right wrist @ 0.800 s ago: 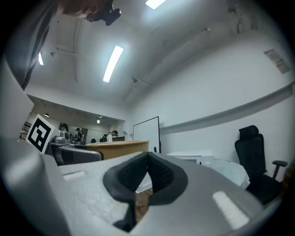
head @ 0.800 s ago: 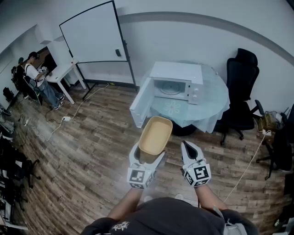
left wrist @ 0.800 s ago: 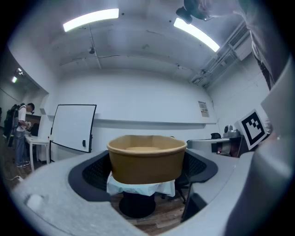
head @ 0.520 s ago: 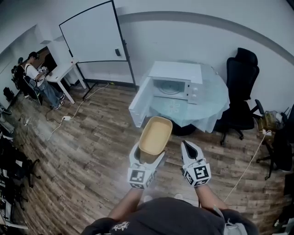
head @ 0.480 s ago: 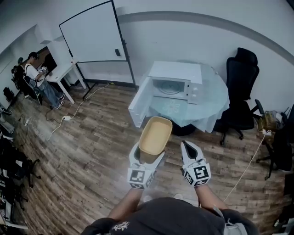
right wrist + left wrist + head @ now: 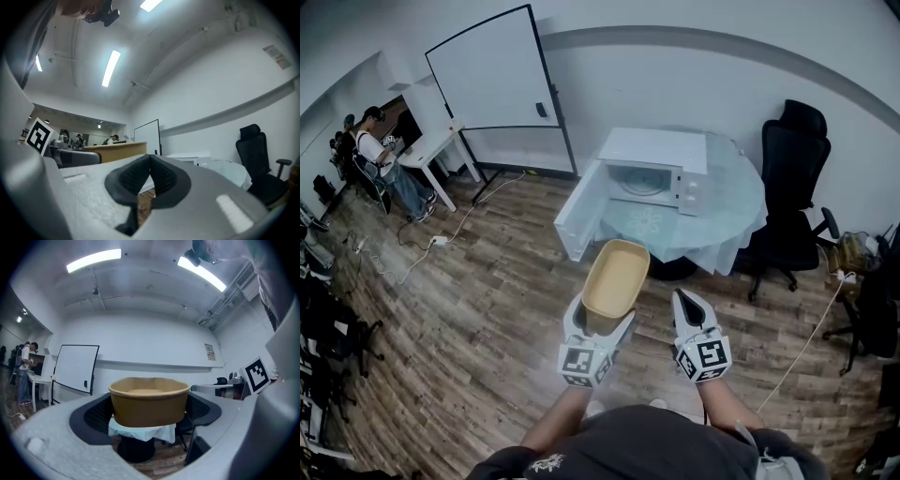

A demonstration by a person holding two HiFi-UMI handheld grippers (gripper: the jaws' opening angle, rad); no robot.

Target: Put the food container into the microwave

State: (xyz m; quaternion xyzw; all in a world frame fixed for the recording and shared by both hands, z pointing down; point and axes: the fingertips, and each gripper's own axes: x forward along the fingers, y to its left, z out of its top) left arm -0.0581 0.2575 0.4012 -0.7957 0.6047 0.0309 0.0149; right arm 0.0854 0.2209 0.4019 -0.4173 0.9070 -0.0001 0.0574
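My left gripper (image 6: 602, 317) is shut on a tan, empty food container (image 6: 616, 278), held level above the wooden floor; in the left gripper view the container (image 6: 149, 401) sits squeezed between both dark pads. My right gripper (image 6: 686, 302) hangs beside it, shut with nothing in it, its pads meeting (image 6: 150, 174). Ahead stands a white microwave (image 6: 652, 165) on a round table (image 6: 727, 216) with a pale cloth. Its door (image 6: 579, 217) is swung wide open to the left, showing the glass turntable inside.
A black office chair (image 6: 792, 187) stands right of the table. A whiteboard (image 6: 492, 70) leans at the back wall. A person (image 6: 380, 159) sits at a white desk far left. Cables trail over the floor (image 6: 478, 309).
The view has shifted slightly; the microwave and table sit a little lower and nearer. Both grippers keep their pose and the container stays held.
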